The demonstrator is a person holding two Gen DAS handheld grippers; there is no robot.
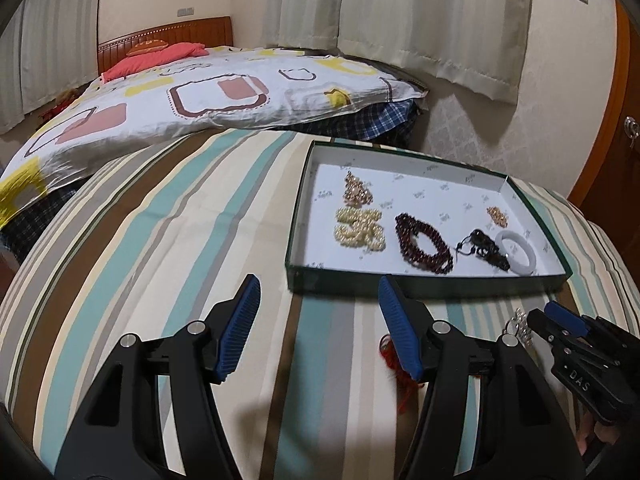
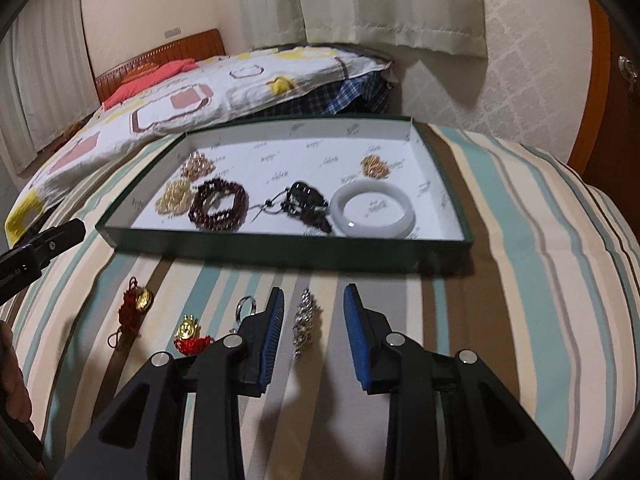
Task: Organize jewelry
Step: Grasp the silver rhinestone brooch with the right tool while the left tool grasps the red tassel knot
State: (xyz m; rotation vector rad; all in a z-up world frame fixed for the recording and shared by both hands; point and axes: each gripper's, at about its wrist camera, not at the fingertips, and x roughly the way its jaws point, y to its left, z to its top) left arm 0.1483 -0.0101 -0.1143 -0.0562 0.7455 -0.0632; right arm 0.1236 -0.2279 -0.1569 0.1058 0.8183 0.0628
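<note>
A green tray [image 2: 280,246] with a white floor sits on the striped cloth and holds a white bangle [image 2: 372,210], a dark red bead bracelet [image 2: 218,204], a black piece [image 2: 306,200], pearl and gold pieces. My right gripper [image 2: 314,300] is open, its fingers either side of a silver chain [image 2: 306,320] on the cloth. Left of it lie a key ring [image 2: 245,306], a gold charm on red cord [image 2: 190,334] and a red knot charm [image 2: 136,304]. My left gripper [image 1: 320,292] is open and empty, in front of the tray [image 1: 340,284].
A bed with a patterned quilt [image 1: 180,96] lies behind the table. Curtains [image 1: 432,20] and a wall stand at the back. A wooden door [image 1: 624,120] is at the right. The table's striped cloth [image 1: 160,240] curves away at the edges.
</note>
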